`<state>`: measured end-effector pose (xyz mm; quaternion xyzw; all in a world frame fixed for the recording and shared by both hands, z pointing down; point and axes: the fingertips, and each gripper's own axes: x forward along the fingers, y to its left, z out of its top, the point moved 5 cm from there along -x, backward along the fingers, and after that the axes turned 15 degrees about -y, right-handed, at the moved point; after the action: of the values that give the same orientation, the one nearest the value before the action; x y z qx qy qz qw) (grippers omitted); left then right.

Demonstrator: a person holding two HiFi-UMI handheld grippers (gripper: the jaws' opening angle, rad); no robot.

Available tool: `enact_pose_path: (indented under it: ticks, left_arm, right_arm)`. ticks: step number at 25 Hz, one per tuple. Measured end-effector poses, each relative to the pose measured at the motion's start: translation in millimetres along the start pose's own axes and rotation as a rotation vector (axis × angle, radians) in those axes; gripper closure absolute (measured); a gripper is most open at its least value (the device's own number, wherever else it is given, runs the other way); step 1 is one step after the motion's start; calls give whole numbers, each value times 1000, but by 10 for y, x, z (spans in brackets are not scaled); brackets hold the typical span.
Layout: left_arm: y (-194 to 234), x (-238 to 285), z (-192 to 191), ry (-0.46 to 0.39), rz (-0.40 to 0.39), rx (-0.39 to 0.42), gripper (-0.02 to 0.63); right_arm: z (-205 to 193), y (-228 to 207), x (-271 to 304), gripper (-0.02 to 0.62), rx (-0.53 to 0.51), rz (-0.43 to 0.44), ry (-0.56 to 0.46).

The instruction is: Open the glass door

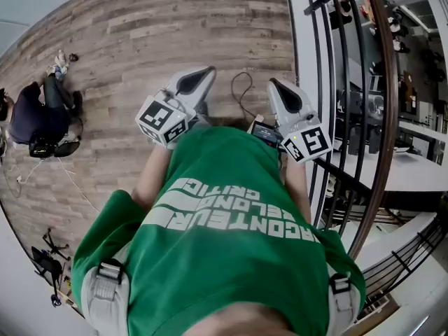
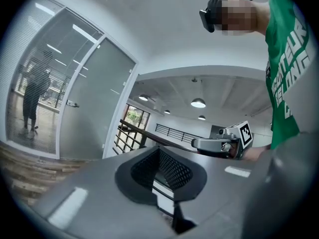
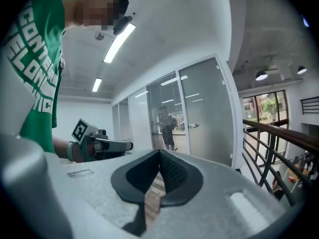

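You stand on a plank floor (image 1: 140, 19). A dark railing (image 1: 388, 117) runs along your right. A black cable (image 1: 241, 93) loops ahead. A person in dark clothing (image 1: 38, 114) sits low, far left. A ceiling lamp (image 2: 198, 103) is lit.

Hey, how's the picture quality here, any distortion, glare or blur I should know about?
Head view: fisheye bows the railing and floorboards. Left gripper view: black corner vignette, foreground soft. Right gripper view: reflected streaks cross the glass door; the strip light glares.
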<state>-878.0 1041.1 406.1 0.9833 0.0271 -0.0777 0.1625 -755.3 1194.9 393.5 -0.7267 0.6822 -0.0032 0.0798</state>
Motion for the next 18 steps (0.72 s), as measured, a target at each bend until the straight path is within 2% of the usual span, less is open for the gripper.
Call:
enact_pose_path:
  ticks: [8, 13, 18]
  left_arm:
    - [143, -123, -2, 18, -18, -13, 597]
    - [238, -220, 10, 35, -56, -14, 597]
    - [478, -131, 92, 56, -110, -28, 597]
  right_arm:
    - [-24, 25, -48, 601, -13, -91, 15]
    - [-39, 133, -47, 601, -23, -144, 15]
    - [-82, 4, 77, 601, -26, -216, 40]
